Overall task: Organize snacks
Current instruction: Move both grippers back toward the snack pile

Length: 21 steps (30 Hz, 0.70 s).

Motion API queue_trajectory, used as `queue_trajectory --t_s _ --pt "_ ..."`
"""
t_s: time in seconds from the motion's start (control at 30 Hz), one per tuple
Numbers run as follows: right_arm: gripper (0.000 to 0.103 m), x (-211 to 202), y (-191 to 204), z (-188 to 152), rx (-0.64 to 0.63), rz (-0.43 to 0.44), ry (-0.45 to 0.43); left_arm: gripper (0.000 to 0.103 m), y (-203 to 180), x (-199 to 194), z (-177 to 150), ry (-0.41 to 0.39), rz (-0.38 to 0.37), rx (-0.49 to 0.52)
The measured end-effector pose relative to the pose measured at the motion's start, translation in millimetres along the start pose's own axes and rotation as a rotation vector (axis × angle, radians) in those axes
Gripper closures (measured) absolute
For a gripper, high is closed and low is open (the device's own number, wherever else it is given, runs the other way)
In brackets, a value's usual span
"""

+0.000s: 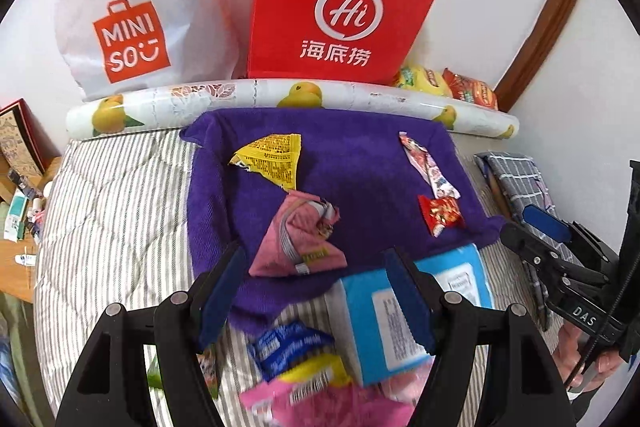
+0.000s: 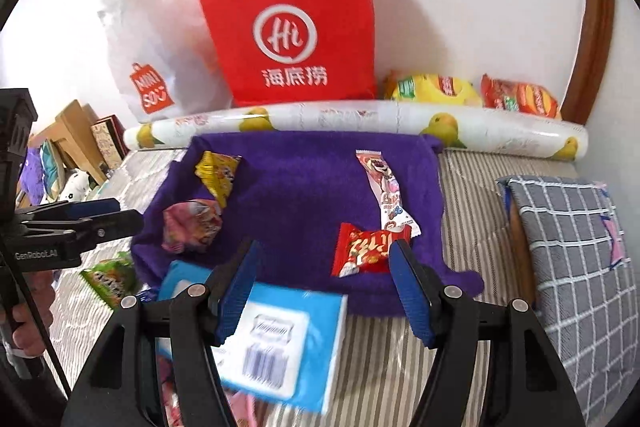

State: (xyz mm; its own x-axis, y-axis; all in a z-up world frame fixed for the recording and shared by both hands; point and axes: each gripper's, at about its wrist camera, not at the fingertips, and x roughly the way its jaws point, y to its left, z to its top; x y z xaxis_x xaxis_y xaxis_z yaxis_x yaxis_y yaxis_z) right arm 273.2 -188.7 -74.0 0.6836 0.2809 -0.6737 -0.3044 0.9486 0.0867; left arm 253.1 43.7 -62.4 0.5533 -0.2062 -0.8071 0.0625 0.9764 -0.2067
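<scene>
Both claws stand apart and grip nothing: the left gripper [image 1: 316, 291] and the right gripper [image 2: 324, 287]. Four snacks lie on the purple towel [image 1: 360, 167]; the pink packet [image 1: 296, 239] sits at 12 o'clock of the left gripper. At 6 o'clock, blurred wrappers [image 1: 296, 359] are half hidden behind the fingers.

I see white wall [image 2: 460, 7] behind, brown wooden trim [image 2: 596, 39] at right, striped bedding [image 1: 120, 207] below, daylight even.
</scene>
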Motion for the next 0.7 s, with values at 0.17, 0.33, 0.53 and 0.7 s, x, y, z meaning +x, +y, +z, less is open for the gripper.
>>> queue_trajectory --t_s 0.17,0.33,0.53,0.7 --pt "0.037 -32 18 -13 -0.015 0.001 -0.026 0.032 1 -25 -19 -0.021 -0.003 -0.005" --pt "0.036 -60 38 -31 -0.026 0.004 -0.039 0.032 9 -49 -42 -0.038 -0.003 -0.019" --pt "0.036 -80 61 -54 -0.029 0.021 -0.037 0.032 24 -70 -68 -0.052 -0.002 -0.042" --pt "0.036 -82 74 -77 -0.016 0.028 -0.017 0.032 39 -79 -88 -0.056 0.007 -0.063"
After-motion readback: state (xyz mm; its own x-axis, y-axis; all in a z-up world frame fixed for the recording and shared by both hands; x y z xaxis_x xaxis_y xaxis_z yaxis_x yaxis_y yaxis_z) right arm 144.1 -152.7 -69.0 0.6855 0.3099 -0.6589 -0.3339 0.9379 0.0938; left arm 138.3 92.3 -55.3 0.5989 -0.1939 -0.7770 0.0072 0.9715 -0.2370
